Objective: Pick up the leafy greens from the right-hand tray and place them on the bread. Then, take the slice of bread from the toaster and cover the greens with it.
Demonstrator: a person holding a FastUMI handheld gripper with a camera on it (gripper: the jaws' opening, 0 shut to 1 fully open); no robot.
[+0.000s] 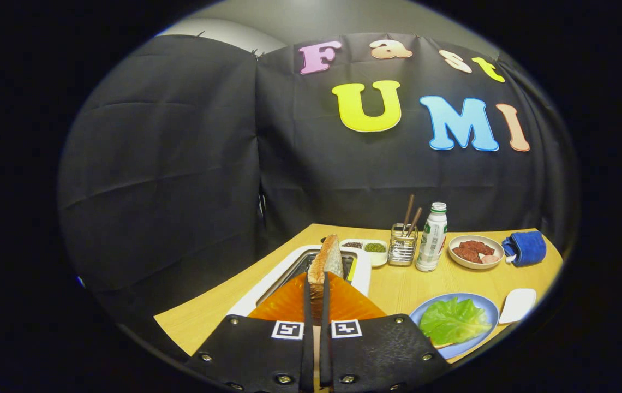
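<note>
Bread slice [326, 261] clamped between fingers [307, 305].

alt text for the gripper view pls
The gripper is shut on a bread slice above the toaster; to its right, leafy greens cover bread on a blue plate.
</note>
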